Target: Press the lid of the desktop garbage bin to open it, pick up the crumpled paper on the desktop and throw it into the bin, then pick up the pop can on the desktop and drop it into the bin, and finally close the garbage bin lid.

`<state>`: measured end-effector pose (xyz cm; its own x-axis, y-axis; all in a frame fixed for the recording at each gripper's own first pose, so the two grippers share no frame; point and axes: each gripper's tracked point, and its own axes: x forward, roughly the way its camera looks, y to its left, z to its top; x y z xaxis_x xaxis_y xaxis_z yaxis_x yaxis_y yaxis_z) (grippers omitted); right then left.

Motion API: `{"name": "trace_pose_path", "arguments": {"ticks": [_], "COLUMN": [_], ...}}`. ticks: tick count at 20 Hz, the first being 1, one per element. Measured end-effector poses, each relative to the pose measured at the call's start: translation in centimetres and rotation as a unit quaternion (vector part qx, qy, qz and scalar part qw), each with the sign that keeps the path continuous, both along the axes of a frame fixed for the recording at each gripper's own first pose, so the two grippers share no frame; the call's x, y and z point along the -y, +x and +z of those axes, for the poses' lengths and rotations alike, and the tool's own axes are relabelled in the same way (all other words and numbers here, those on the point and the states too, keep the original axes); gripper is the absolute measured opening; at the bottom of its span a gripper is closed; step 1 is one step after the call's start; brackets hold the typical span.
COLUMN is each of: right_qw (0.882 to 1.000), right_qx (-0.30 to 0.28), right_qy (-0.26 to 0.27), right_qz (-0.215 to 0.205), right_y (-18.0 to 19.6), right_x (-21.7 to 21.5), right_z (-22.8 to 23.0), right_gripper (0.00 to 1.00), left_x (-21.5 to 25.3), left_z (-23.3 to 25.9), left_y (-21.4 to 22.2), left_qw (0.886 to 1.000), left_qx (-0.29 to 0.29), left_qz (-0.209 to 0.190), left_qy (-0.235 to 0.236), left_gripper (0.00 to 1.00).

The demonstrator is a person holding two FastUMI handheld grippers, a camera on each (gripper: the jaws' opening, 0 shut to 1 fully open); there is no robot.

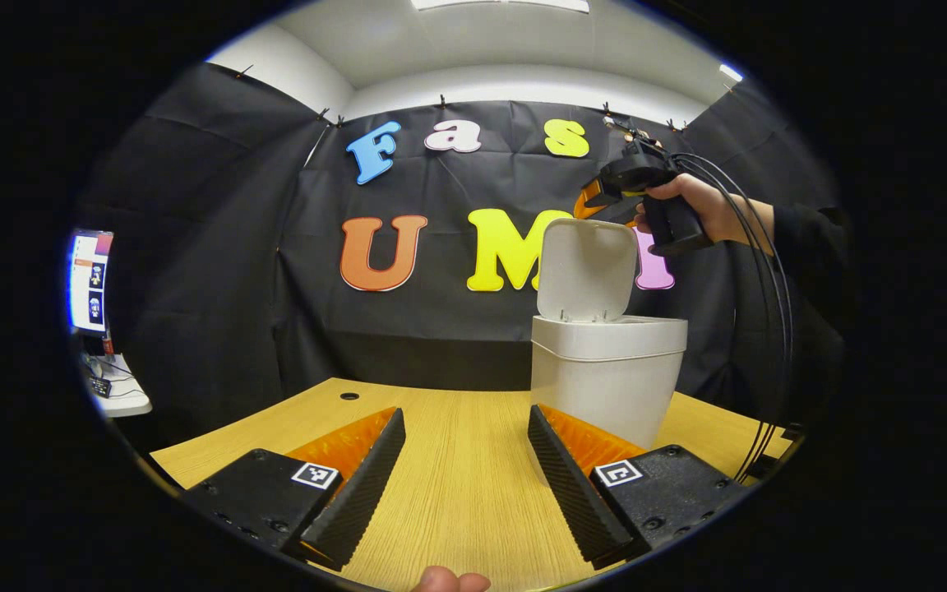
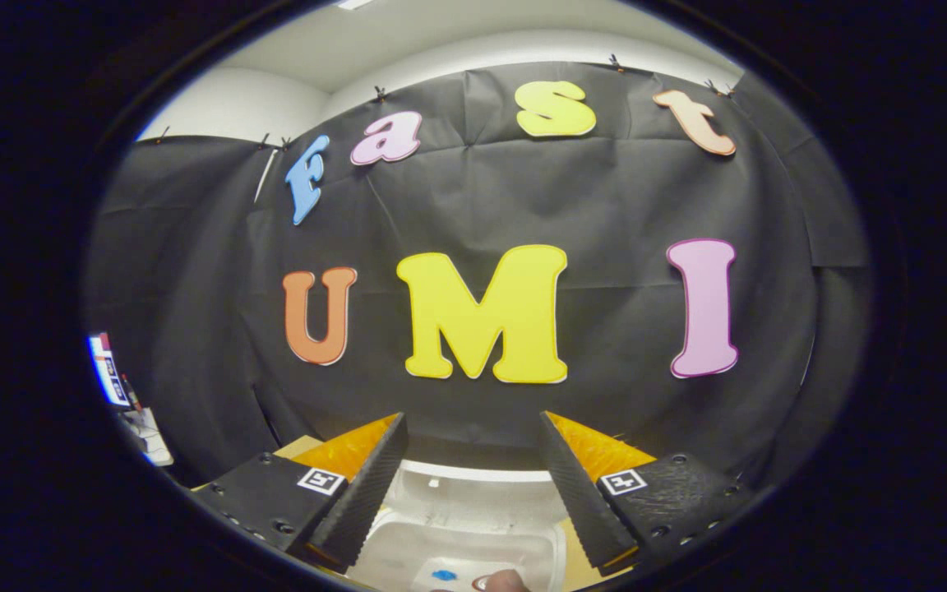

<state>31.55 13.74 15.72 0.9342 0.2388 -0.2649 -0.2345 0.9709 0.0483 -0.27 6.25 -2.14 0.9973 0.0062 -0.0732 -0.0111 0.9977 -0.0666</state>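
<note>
The white desktop bin (image 1: 605,382) stands on the wooden table (image 1: 457,493), a little right of the middle in the left gripper view, with its lid (image 1: 587,267) swung up and upright. My left gripper (image 1: 465,460) hovers low over the table in front of the bin, open with nothing between its fingers. A hand holds my right gripper (image 1: 605,193) just above the raised lid's top edge. In the right gripper view, my right gripper (image 2: 469,485) is open and empty, looking down over the bin (image 2: 457,534), where a small blue patch (image 2: 443,575) shows inside.
A lit monitor (image 1: 91,279) and a small white side table (image 1: 120,399) stand at the far left. Black cables (image 1: 773,329) hang from the right hand beside the bin. A round hole (image 1: 349,395) sits near the table's back edge.
</note>
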Motion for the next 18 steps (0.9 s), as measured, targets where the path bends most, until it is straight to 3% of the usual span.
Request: {"name": "trace_pose_path", "arguments": {"ticks": [7,13,18], "right_qw": [0.999,0.999,0.998], "right_qx": [0.006,-0.011,-0.053], "right_qy": [-0.036,-0.022,0.006], "right_qz": [0.027,0.041,0.032], "right_y": [-6.1,-10.0,-10.9], "right_x": [0.1,0.2,1.0], "right_z": [-2.9,-8.0,-12.8], "right_gripper": [0.95,0.96,0.96], "left_x": [1.0,1.3,1.1], "left_z": [0.2,1.0,0.9], "left_y": [0.1,-0.3,-0.3], "left_qw": [1.000,1.000,1.000], "left_qx": [0.002,0.016,0.015], "left_qz": [-0.004,-0.005,-0.001], "left_qy": [-0.017,-0.018,-0.015], "left_gripper": [0.97,0.97,0.97]}}
